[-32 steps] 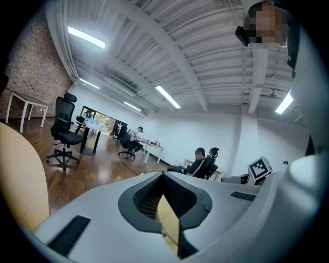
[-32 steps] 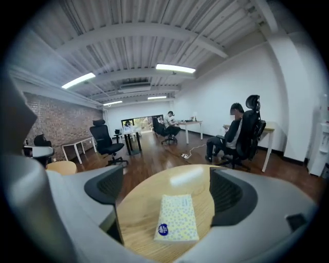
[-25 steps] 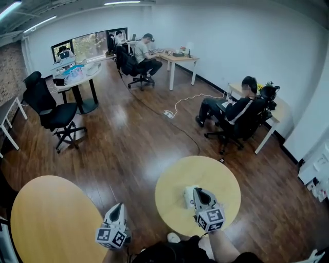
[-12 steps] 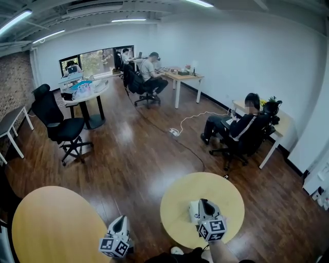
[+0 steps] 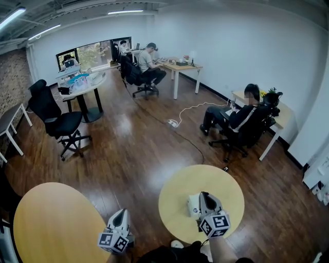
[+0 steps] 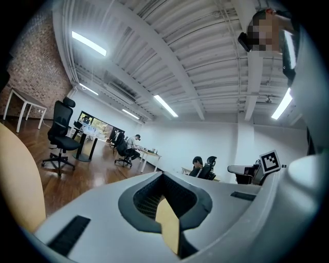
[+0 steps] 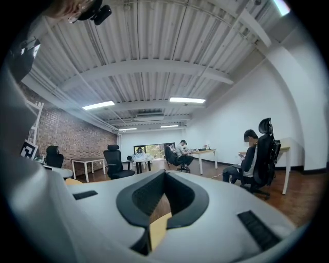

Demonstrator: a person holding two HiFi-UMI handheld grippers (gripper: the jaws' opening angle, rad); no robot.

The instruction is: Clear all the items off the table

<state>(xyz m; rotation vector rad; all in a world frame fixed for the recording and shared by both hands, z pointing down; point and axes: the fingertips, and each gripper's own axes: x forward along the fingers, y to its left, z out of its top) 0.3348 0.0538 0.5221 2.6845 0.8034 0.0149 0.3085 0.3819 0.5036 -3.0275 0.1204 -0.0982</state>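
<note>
Bright ceiling strip lights glare on floor; fisheye-warped edges.

The round yellow table is standing upright. A small white thing, too indistinct to identify, is lying on its top, toward the near edge.

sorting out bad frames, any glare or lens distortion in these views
Head view: fisheye bends the white walls; glare patches on the glossy dark wooden floor. Left gripper view: black round vignette, white ceiling beams bowed. Right gripper view: same vignette, background sharp.
</note>
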